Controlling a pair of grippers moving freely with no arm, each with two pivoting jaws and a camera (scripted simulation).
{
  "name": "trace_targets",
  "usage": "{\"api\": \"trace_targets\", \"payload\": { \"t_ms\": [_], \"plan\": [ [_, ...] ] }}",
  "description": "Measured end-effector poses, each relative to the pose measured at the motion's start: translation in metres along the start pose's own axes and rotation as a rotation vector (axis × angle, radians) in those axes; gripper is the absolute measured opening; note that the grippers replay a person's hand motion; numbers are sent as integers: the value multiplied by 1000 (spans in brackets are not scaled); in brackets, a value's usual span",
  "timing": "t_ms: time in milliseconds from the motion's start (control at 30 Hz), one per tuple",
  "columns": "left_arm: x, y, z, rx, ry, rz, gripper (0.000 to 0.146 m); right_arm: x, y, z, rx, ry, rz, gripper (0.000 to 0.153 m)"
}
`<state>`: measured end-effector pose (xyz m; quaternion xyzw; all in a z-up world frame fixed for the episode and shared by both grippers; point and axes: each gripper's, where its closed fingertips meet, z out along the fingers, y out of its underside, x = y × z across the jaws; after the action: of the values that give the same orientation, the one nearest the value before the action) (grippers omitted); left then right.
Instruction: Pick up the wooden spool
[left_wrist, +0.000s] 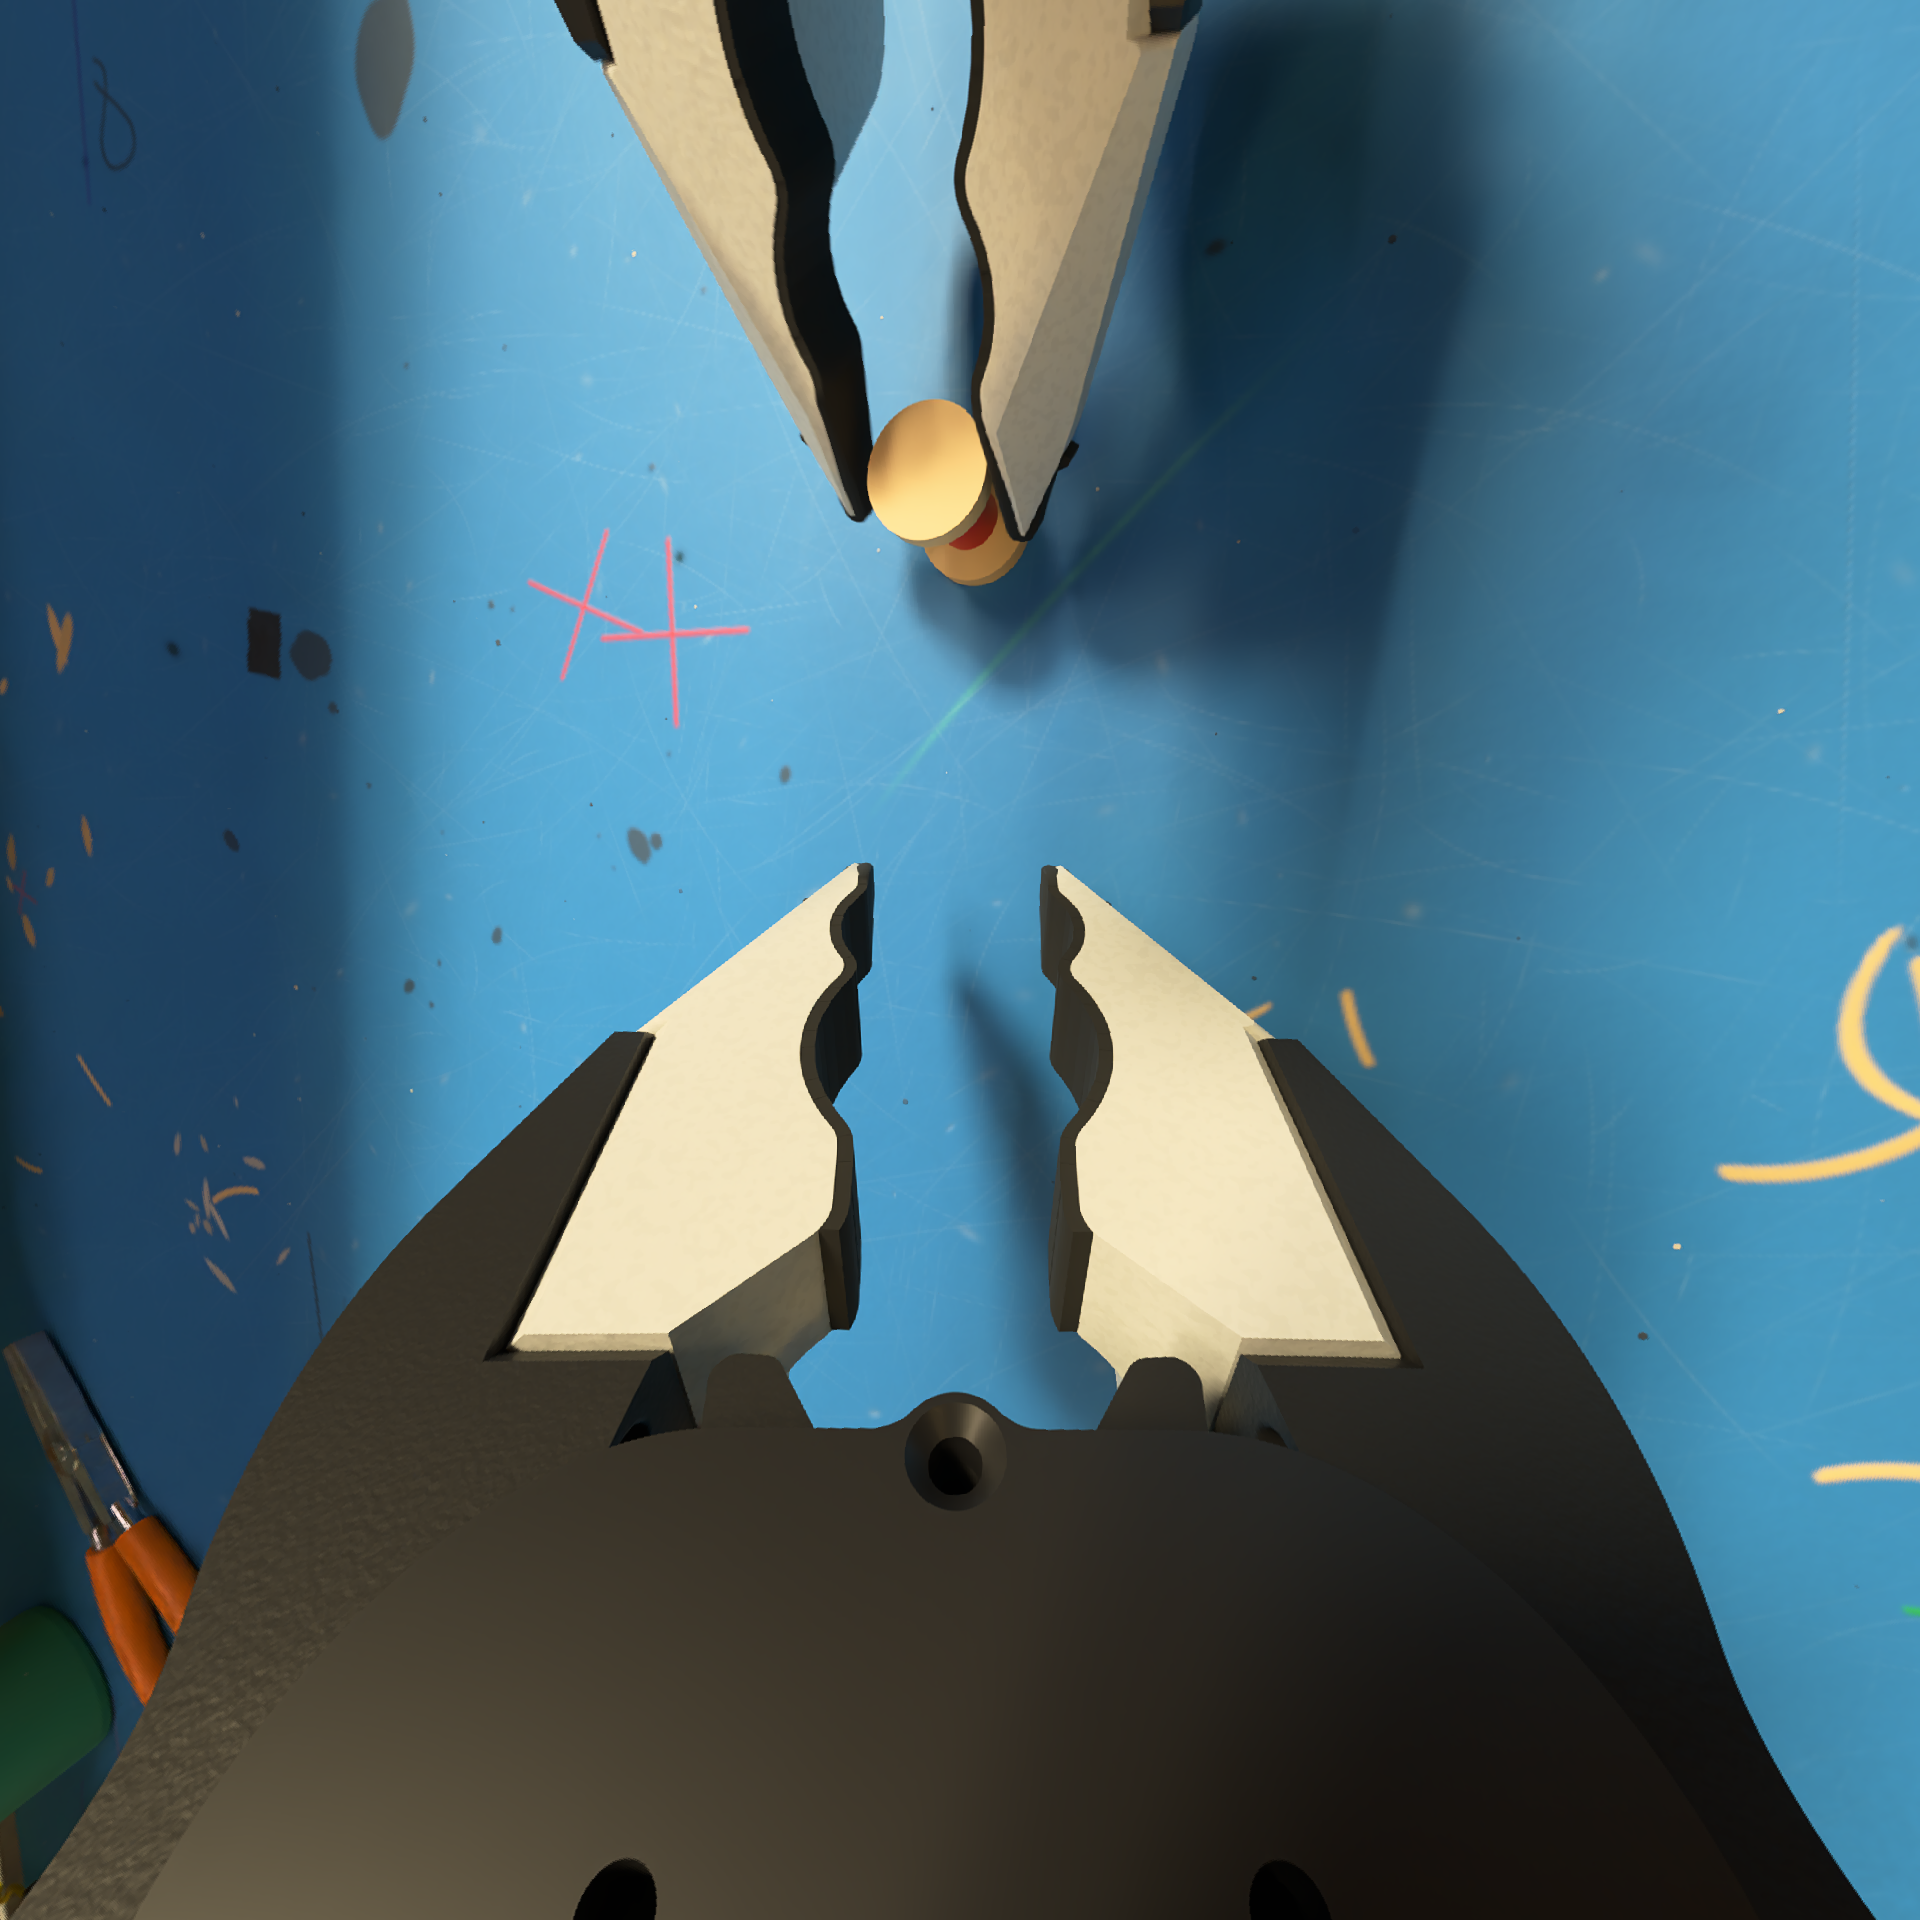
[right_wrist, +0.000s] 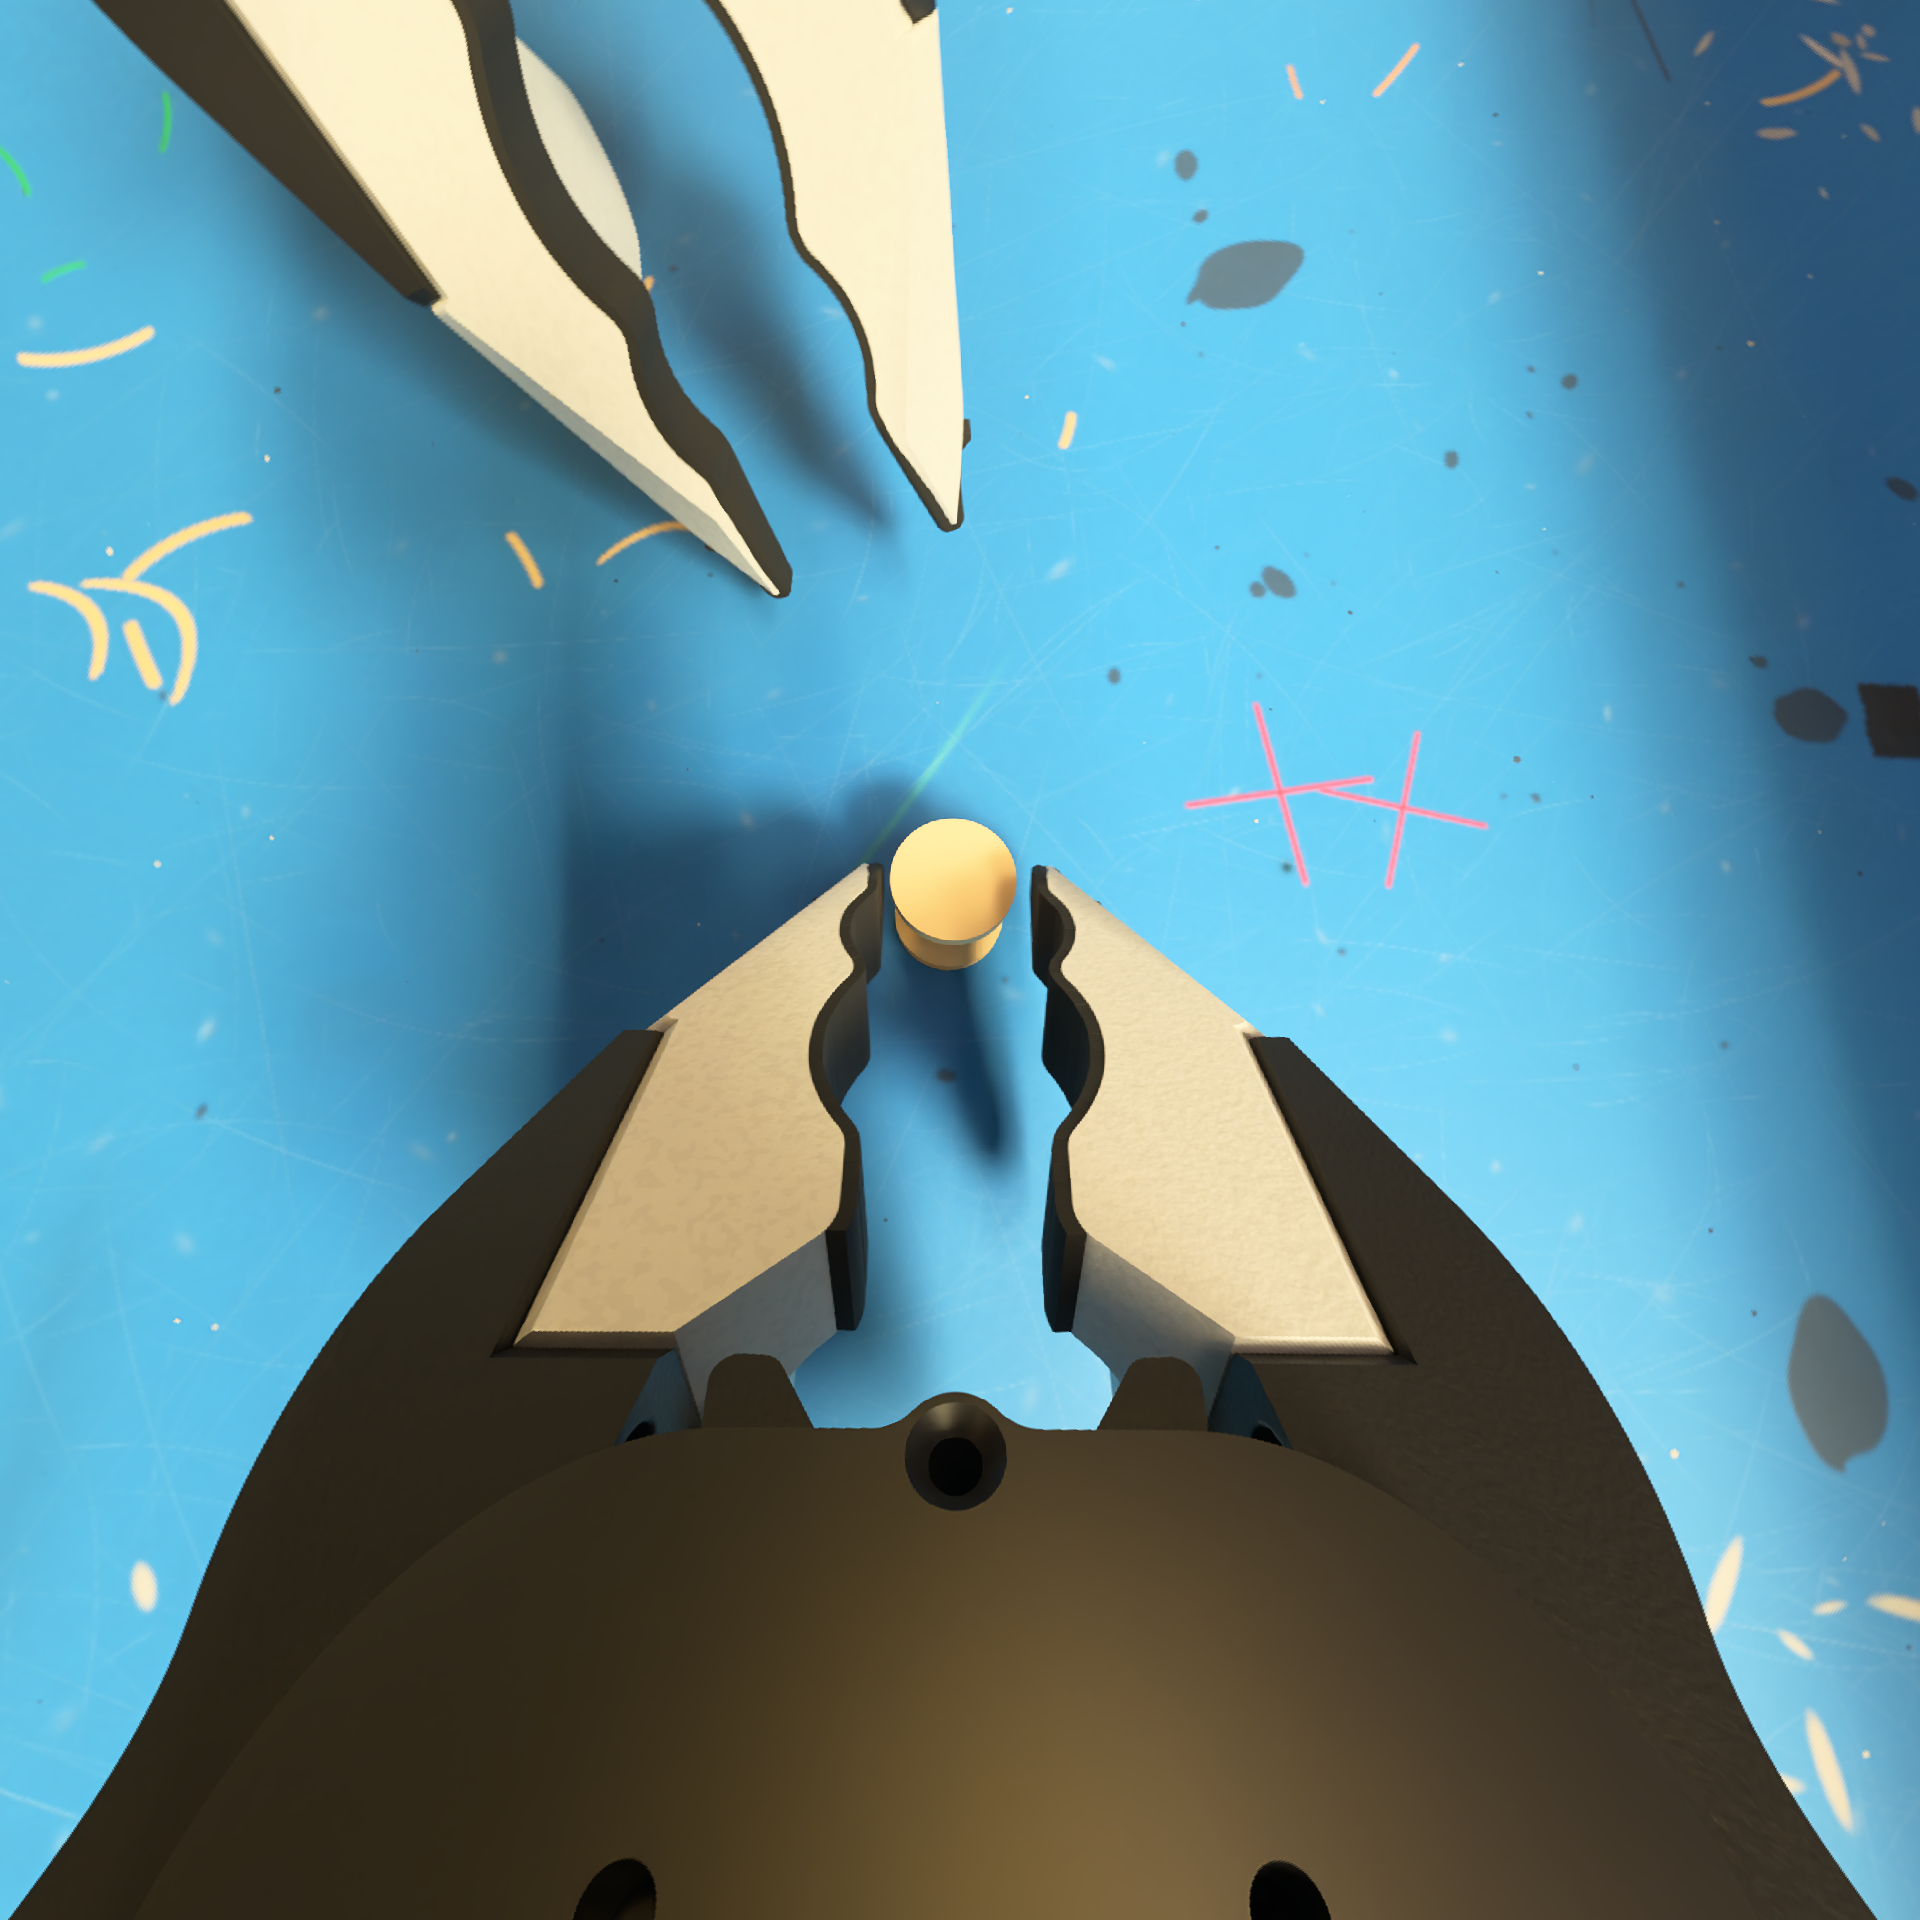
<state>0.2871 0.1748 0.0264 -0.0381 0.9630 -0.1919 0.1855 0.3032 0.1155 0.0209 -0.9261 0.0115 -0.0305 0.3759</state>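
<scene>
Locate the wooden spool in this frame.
The wooden spool stands upright on the blue table, between the right gripper's open fingertips; pink crosses lie to its right in that view.

Likely workshop: paint-marked blue bench (left_wrist: 1455, 727), pliers (left_wrist: 114, 1548)

Right gripper (left_wrist: 940, 525) jaws flank the wooden spool (left_wrist: 928, 470) (seemingly touching it).

We see a smooth, matt pale wooden spool (right_wrist: 952, 883) with a red band, cream fingers (right_wrist: 707, 1143) with a faintly grainy matt face on a dark, finely textured matt body, a scuffed, paint-flecked blue table (left_wrist: 1558, 727), and pliers (left_wrist: 99, 1496) of shiny metal with glossy orange grips.
</scene>
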Motion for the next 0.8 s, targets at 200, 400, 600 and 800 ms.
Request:
{"api": "trace_targets", "payload": {
  "t_ms": [200, 400, 600, 800],
  "plan": [
    [0, 0, 0, 16, -5, 0, 32, -1, -1, -1, 5, -56, 32, 23],
    [-1, 0, 1, 23, -8, -3, 32, 1, -4, -11, 37, -94, 111, 23],
    [-2, -1, 2, 12, -3, -1, 32, 5, -9, -16, 53, -53, 107, 23],
    [-3, -2, 3, 6, -3, -4, 32, 11, -11, -19, 60, 12, 53, 23]
  ]
}}
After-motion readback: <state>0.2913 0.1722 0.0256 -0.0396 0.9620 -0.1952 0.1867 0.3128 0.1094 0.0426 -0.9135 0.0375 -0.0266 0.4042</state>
